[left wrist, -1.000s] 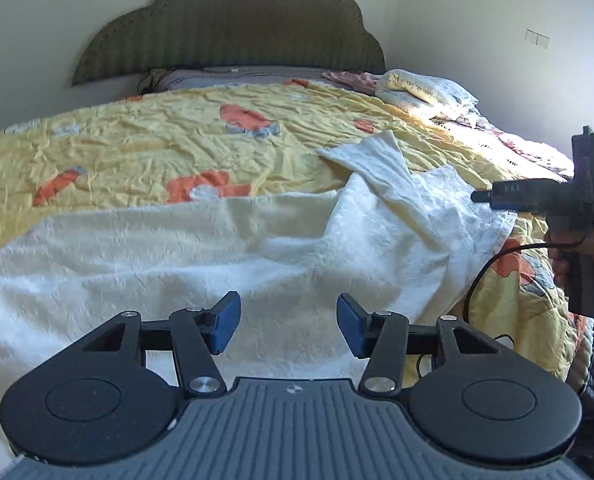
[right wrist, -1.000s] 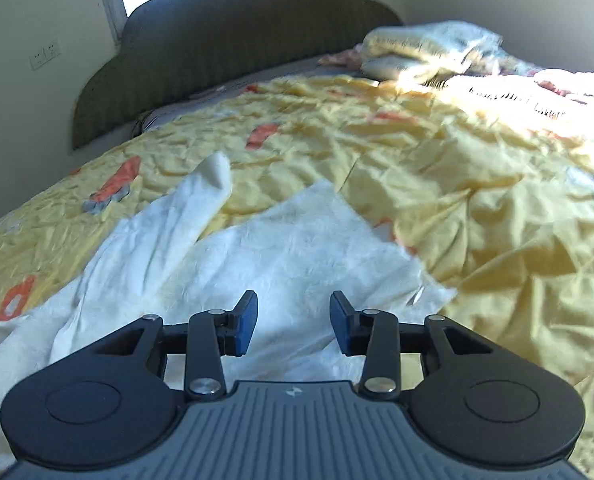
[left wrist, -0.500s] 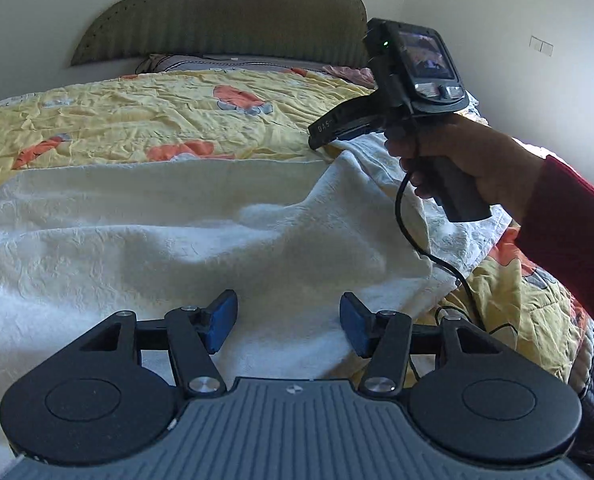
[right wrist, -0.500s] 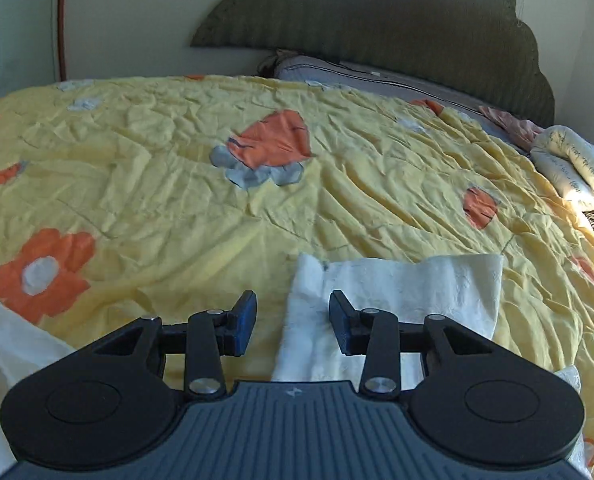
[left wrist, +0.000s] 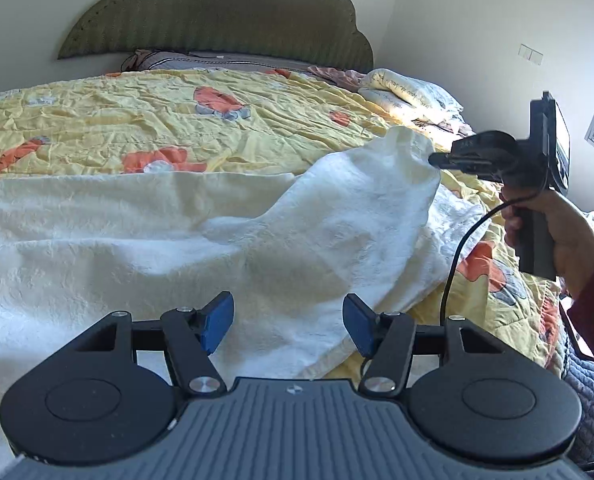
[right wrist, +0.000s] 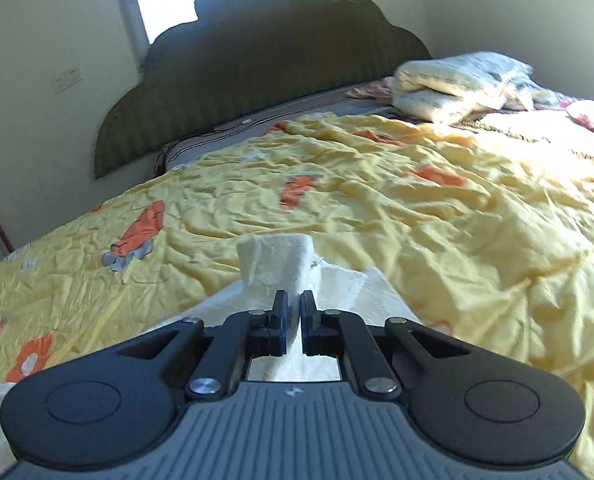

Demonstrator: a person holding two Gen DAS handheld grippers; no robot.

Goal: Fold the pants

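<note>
White textured pants (left wrist: 145, 236) lie spread across the yellow flowered bedspread (left wrist: 109, 120). My left gripper (left wrist: 284, 323) is open and empty, low over the near part of the pants. My right gripper (right wrist: 292, 320) is shut on the end of one pant leg (right wrist: 275, 264) and holds it lifted off the bed. In the left wrist view the right gripper (left wrist: 437, 159) pinches the raised leg end (left wrist: 397, 160) at the right, and the leg drapes down to the rest of the pants.
A dark scalloped headboard (left wrist: 217, 12) stands at the far end. Folded bedding and pillows (right wrist: 453, 84) lie at the bed's far right. The bed's right edge (left wrist: 545, 320) drops off near the person's hand. A cable (left wrist: 457, 256) hangs from the right gripper.
My right gripper closed on the pant leg end and lifted it, pulling back to the right. My left gripper stayed open over the pants.
</note>
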